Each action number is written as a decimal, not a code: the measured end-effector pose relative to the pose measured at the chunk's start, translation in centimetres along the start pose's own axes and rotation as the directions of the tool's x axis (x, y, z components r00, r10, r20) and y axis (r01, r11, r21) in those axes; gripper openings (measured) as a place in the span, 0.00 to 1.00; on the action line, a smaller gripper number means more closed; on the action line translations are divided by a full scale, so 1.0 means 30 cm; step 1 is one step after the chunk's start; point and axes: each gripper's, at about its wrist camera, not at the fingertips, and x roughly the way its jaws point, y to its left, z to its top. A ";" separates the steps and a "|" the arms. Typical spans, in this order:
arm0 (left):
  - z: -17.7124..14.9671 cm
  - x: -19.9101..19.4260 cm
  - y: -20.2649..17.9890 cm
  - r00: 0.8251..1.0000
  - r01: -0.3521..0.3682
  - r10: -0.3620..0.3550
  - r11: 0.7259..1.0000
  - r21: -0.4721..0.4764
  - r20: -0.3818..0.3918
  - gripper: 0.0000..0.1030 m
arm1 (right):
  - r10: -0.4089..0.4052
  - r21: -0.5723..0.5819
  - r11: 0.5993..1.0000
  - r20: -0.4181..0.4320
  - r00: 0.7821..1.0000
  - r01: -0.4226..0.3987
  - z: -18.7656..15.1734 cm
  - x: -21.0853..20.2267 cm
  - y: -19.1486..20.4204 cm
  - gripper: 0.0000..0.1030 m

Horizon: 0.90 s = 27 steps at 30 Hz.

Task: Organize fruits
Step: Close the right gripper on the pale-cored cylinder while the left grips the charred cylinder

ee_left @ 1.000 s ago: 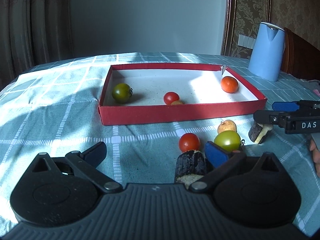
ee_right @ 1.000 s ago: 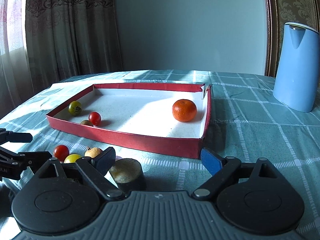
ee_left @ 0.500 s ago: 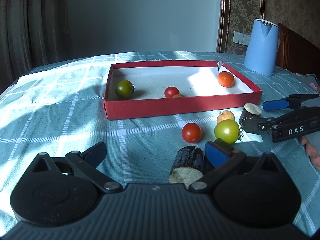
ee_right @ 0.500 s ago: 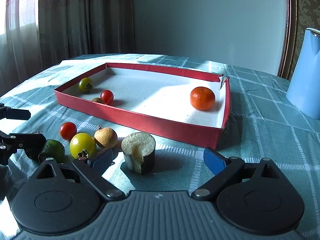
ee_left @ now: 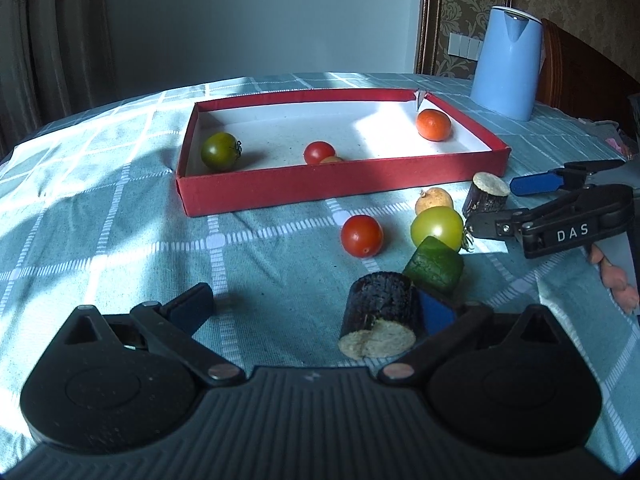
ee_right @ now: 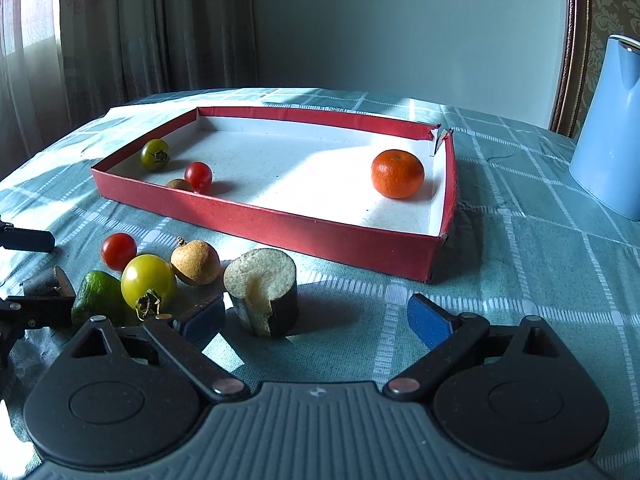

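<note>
Left tongs [ee_left: 316, 312]: jaws wide apart, nothing clamped. A dark cut stump [ee_left: 380, 326] lies on its side just inside the right pad, touching or nearly so; cannot tell which.

Tray [ee_left: 320, 188], red with a white floor, sits mid-desk. Inside, left to right: dark green tomato [ee_left: 219, 151], red cherry tomato [ee_left: 319, 152] with a small brown fruit [ee_left: 331, 159] against it, orange [ee_left: 433, 124] in the far right corner. That corner's wall is torn.

Loose fruit on the cloth in front of the tray's right half: red tomato [ee_left: 361, 236], yellow-green tomato [ee_left: 437, 227], tan round fruit [ee_left: 434, 200] behind it, green chunk [ee_left: 433, 265] just before it, leaning toward the stump.

Right tongs [ee_right: 316, 320]: jaws have just been opening and stand far apart. A second stump [ee_right: 264, 290], upright with its pale cut face up, stands between the pads, nearer the left one, not pressed. In the left view a hand [ee_left: 616, 276] shows at the right edge.

Desk [ee_left: 120, 220] wears a teal checked cloth, sun patches across it. Blue kettle [ee_left: 507, 62] far right, clear of the tray. Curtains [ee_right: 120, 40] at left, plain wall behind, patterned wallpaper at right.
</note>
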 end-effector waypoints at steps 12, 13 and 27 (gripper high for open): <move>0.005 0.003 -0.061 0.999 -0.024 0.022 0.996 0.081 0.023 1.00 | -0.001 0.000 1.000 0.017 1.000 0.001 0.002 -0.010 -0.001 0.96; 0.007 0.015 -0.061 0.999 -0.033 0.033 0.996 0.080 0.001 1.00 | 0.000 -0.001 1.000 0.024 1.000 0.000 0.002 -0.013 0.000 0.96; 0.003 0.002 -0.085 0.996 -0.087 0.087 0.996 -0.033 0.004 0.80 | 0.005 -0.078 0.997 0.031 0.999 -0.002 -0.002 -0.016 0.045 0.86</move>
